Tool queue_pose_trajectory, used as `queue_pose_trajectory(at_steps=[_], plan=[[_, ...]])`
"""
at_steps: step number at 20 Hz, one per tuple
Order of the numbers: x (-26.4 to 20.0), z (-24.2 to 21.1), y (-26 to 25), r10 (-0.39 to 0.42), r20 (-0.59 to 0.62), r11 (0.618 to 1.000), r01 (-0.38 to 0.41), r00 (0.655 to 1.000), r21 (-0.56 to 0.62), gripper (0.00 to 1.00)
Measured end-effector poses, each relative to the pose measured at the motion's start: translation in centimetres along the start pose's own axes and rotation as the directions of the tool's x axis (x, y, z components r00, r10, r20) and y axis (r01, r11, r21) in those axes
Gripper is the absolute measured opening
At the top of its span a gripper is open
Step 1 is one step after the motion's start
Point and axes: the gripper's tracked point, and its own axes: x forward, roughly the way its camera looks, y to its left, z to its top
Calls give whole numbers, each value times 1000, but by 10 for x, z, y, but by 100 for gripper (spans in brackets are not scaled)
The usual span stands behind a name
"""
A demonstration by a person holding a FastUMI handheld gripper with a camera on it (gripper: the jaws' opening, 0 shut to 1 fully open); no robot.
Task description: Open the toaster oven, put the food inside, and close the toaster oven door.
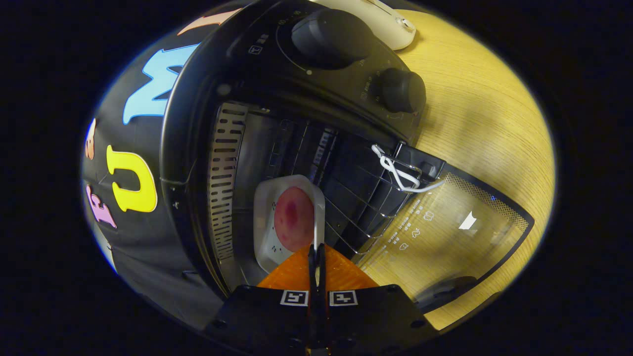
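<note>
Inside the toaster oven (316,123), your white tray (264,217) with the reddish food (294,225) sits on the wire rack (356,207). Your gripper (316,249) fingers are pressed together on the tray's near rim. Glass door (445,232) lies open, flat on the wooden table (484,109), right of the tray.

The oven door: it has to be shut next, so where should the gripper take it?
Take the toaster oven's door at its far free edge from beneath, since it lies folded down flat. The gripper is pinching the tray rim.
</note>
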Motion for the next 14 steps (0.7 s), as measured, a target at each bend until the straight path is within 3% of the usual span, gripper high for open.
queue_pose_trajectory(at_steps=[7,11,14], plan=[[0,-10,4,-10,20,1000,10,1000,-29,4],[-7,-8,8,19,29,995,-16,999,-102,15],[-17,-11,10,29,21,992,-26,999,-122,60]])
